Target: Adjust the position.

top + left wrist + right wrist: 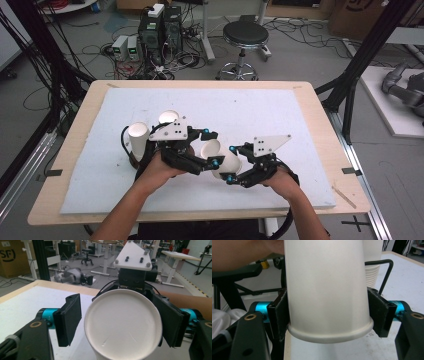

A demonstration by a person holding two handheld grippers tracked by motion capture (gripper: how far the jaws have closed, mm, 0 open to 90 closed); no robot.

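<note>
1. At the left of centre in the high view, a tall stack of white paper cups (137, 140) stood on the white foam board (280, 110) that covered the pale wooden table (75, 125), with a second white paper cup (168, 117) just behind it and to its right.
2. Right of that stack, the left gripper (212, 148) reached in from the person's left hand (159, 171) near the bottom centre, its grey three-cornered plate (170, 131) on top.
3. In the left gripper view, its black jaws stood apart on either side of the round base of the single white paper cup (123, 325). A clear gap showed between the left pad (68, 319) and the cup wall, so this gripper was not clamped on it; whether the right pad touched the cup I could not tell.
4. At the middle of the high view, that cup (218, 158) lay tilted on its side between the two grippers, above the board.
5. To its right, the right gripper (231, 163) came in from the person's right hand (282, 184) at the lower right.
6. In the right gripper view, both black pads (277, 315) pressed against the cup (325, 287) just above its rolled rim, one on each side, so the right gripper was clamped on the cup, which hung upside down in the frame's centre.
7. In the high view's upper centre, a black round stool (245, 36) stood on the grey floor beyond the table.
</note>
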